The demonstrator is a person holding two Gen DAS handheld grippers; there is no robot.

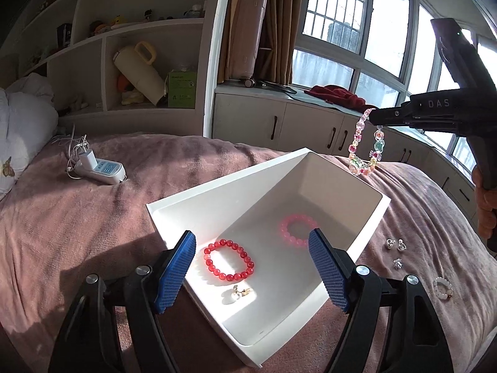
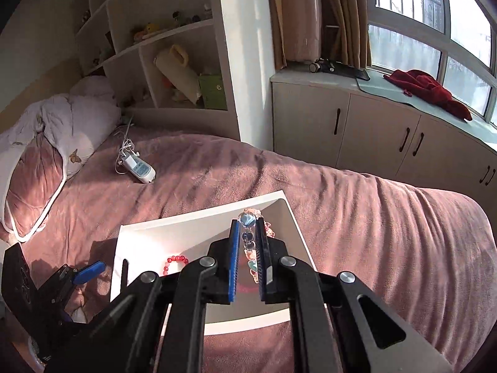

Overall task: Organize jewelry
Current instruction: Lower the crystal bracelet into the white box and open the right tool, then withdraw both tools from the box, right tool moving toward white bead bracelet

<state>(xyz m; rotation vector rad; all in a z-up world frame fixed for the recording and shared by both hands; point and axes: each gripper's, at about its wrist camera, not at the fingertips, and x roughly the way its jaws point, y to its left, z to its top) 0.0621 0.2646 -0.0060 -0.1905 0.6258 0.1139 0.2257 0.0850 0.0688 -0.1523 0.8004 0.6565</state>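
On the pink bedspread (image 1: 93, 217) the white tray (image 1: 174, 208) was the landmark, and well to its left lay a power strip (image 1: 104, 171) that played no part. Over the near left corner of the tray the left gripper (image 1: 253, 272) stood wide open and held nothing; the red bead bracelet (image 1: 229, 261) lay flat on the tray floor between its blue pads (image 1: 175, 275), with a small pale earring (image 1: 237, 293) just in front and a pink bead bracelet (image 1: 296, 230) further in. If this gripper went down carelessly, a pad could push the tray or sweep the red bracelet. Above the far right corner of the tray the right gripper (image 1: 374, 116) was closed on a multicoloured bead bracelet (image 1: 365, 149), which hung free in a loop. The grip was only on a few smooth beads, so the bracelet could slip, or swing and fall outside the rim. Right of the tray, small silver earrings (image 1: 394, 245) and a white bead ring (image 1: 442, 287) still waited on the bedspread, easy to lose in its folds.
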